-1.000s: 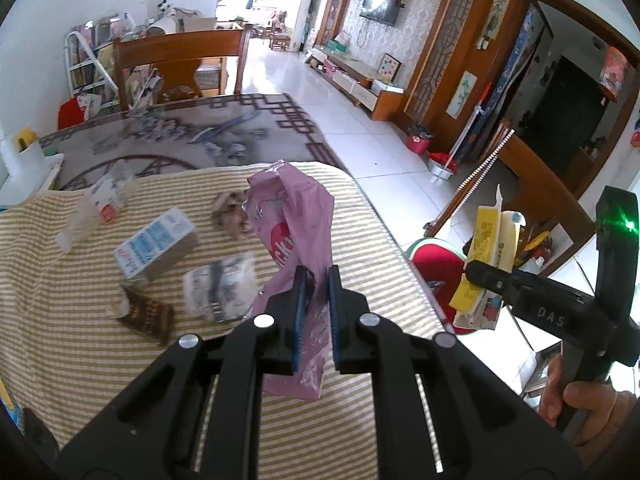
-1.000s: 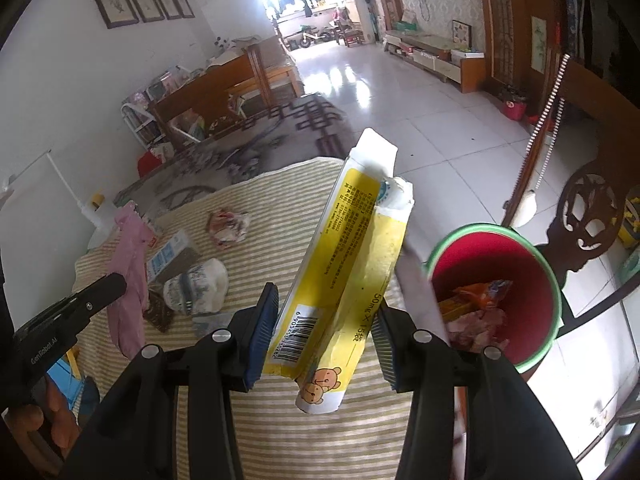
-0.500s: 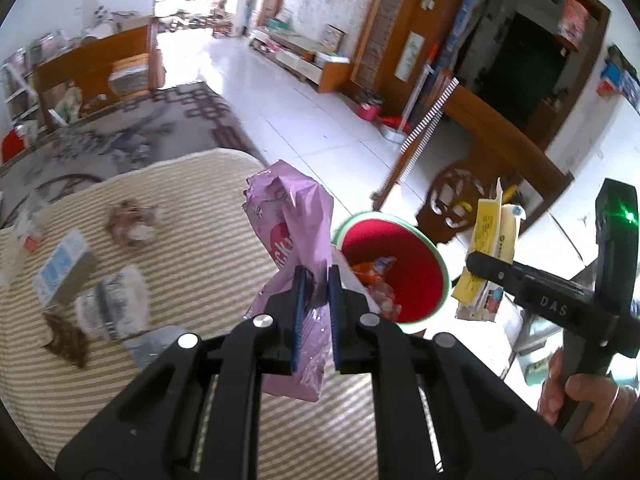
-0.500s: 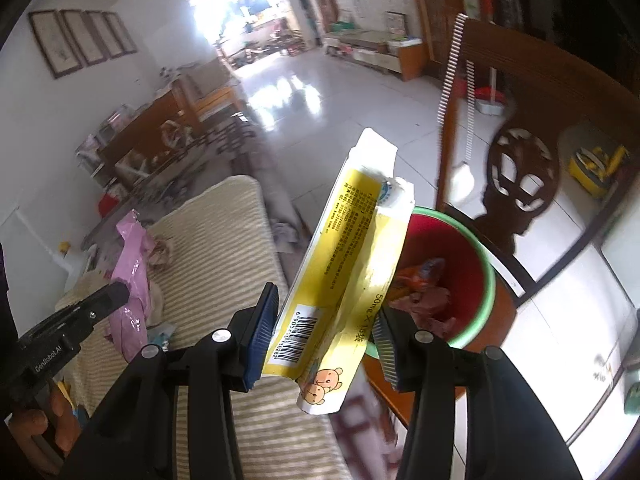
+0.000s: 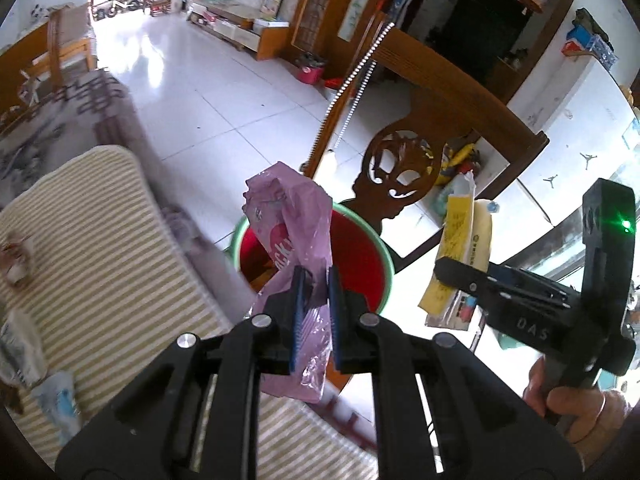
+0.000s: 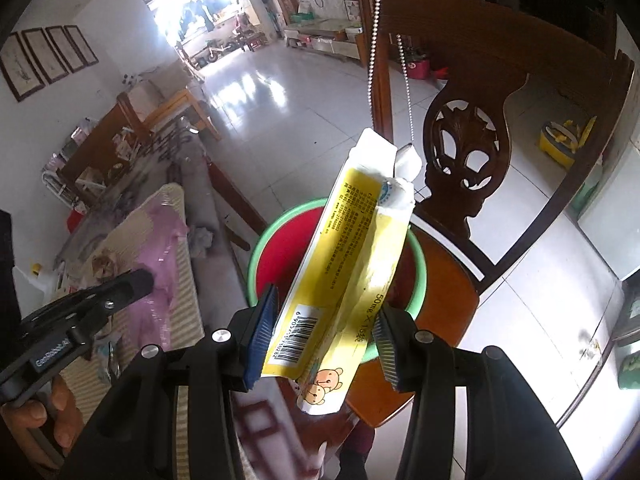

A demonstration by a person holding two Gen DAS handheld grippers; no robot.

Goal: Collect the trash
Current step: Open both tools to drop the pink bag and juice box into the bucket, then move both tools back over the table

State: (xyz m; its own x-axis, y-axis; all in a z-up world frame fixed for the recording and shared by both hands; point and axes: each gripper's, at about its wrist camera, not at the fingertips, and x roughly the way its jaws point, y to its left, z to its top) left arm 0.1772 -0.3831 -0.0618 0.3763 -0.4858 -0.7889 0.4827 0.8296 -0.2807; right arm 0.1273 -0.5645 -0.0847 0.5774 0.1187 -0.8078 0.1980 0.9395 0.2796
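My left gripper (image 5: 316, 280) is shut on a pink plastic wrapper (image 5: 294, 236) and holds it over the near rim of a red bin with a green rim (image 5: 360, 256). My right gripper (image 6: 324, 312) is shut on a torn yellow carton (image 6: 352, 256) and holds it above the same bin (image 6: 280, 248), which stands on a wooden chair seat (image 6: 448, 280). The right gripper with the carton also shows in the left wrist view (image 5: 460, 248). The left gripper and pink wrapper show at the left of the right wrist view (image 6: 160, 256).
A striped tablecloth (image 5: 100, 248) covers the table at the left, with several pieces of trash on it (image 5: 16, 264). The carved wooden chair back (image 5: 400, 176) rises behind the bin. White tiled floor (image 5: 224, 92) lies beyond.
Both grippers have swung right, away from the table, with their loads. The bin has come from the side into the middle of both views, under the wrapper and carton.
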